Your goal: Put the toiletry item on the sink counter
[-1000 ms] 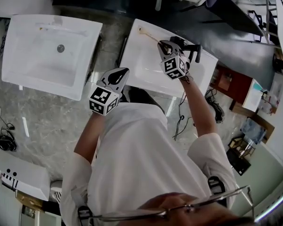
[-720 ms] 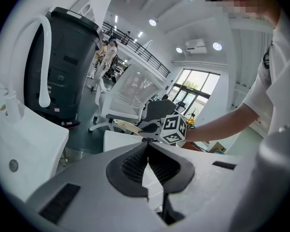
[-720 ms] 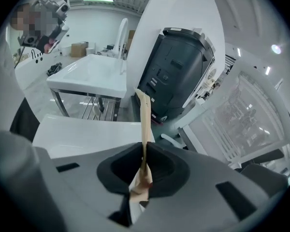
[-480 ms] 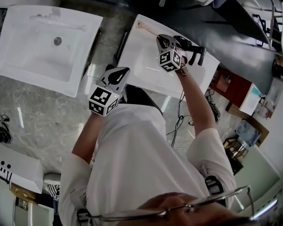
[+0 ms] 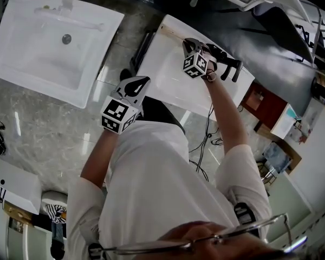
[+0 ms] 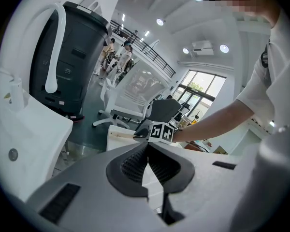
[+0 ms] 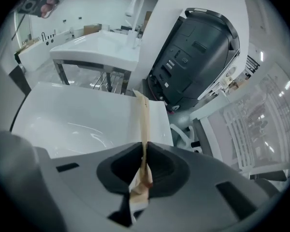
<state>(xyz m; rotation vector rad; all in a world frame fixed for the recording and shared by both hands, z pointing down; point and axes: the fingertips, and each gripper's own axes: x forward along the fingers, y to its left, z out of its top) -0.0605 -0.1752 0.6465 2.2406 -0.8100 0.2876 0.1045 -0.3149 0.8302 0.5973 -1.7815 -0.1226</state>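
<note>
The toiletry item [image 7: 144,124] is a long, thin beige stick in a paper wrapper. My right gripper [image 7: 145,166] is shut on its near end, and the stick points out over the back rim of a white sink counter [image 7: 87,120]. From the head view the right gripper [image 5: 190,49] hangs above that sink counter [image 5: 162,85], with the item [image 5: 170,36] reaching toward the far left corner. My left gripper [image 5: 136,84] hovers off the counter's near edge. In its own view the left gripper [image 6: 148,161] is shut with nothing in it.
A black faucet [image 5: 227,64] stands at the sink's right end. A second white basin [image 5: 49,42] lies to the left across a marble floor gap. A dark grey machine [image 7: 193,62] stands behind the sink. Cables trail on the floor [image 5: 208,140].
The right gripper with the item has edged slightly farther over the sink toward its back rim. The left gripper has hardly moved.
</note>
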